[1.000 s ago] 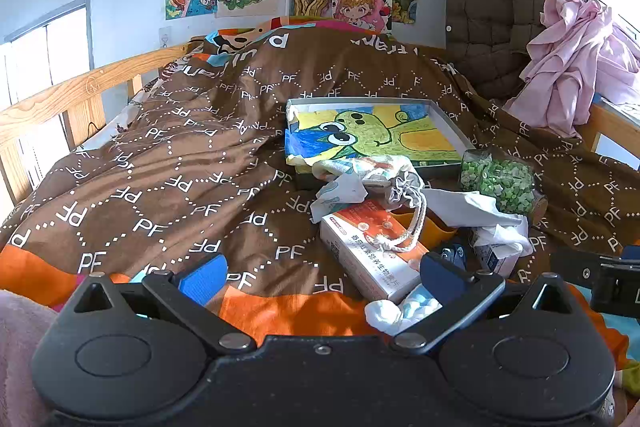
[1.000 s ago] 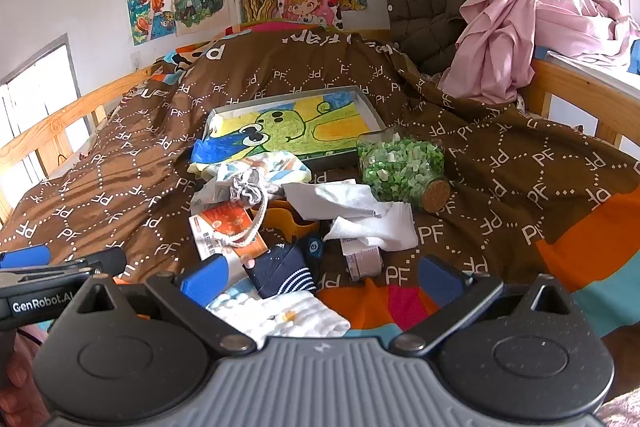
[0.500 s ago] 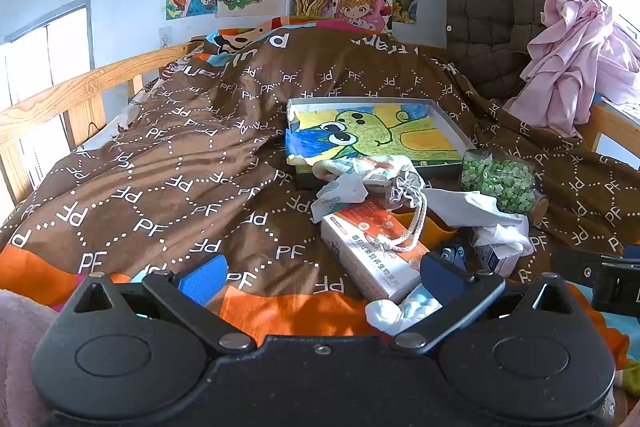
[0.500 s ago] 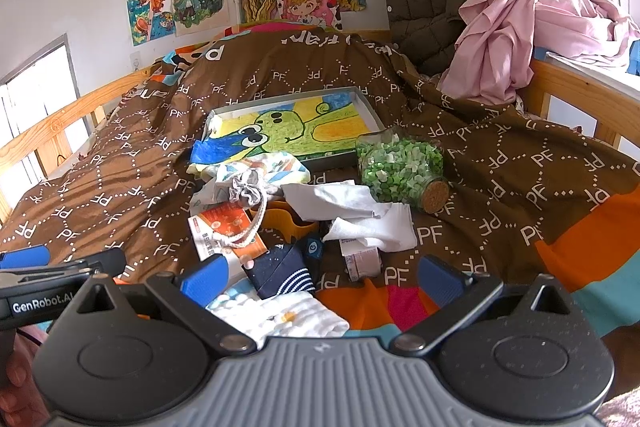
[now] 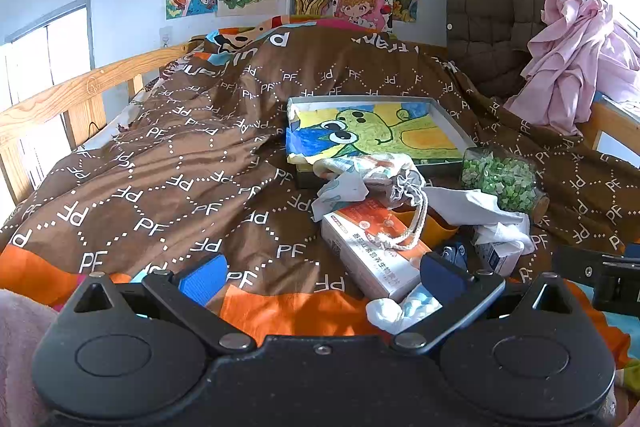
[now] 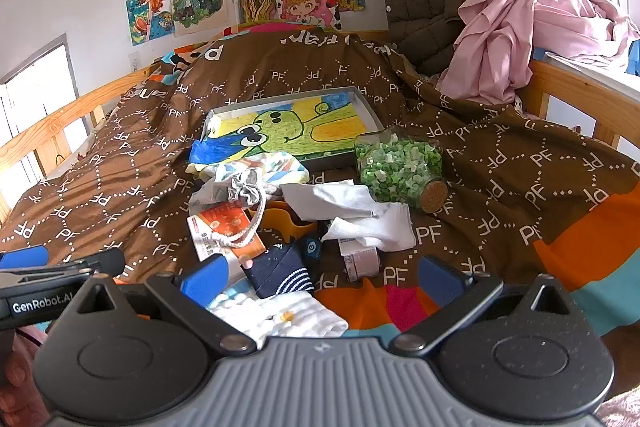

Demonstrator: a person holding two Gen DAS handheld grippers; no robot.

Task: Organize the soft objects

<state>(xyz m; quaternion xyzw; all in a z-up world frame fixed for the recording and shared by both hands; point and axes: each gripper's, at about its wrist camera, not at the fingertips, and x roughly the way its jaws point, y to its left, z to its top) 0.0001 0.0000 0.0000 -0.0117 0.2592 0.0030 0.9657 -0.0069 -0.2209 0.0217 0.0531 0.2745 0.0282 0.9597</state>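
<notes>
Both the left hand-held gripper [image 5: 320, 277] and right hand-held gripper [image 6: 322, 277] gape wide over one dark blue striped sock [image 6: 280, 273] and two crumpled white cloths [image 6: 352, 211].

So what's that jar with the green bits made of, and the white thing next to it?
The jar looks like clear glass: shiny, and you see the green pieces through it. Its stopper looks like cork, tan and speckled. The white cloth seems soft cotton fabric, matte and crumpled into folds, though the exact fibre can't be told.
</notes>
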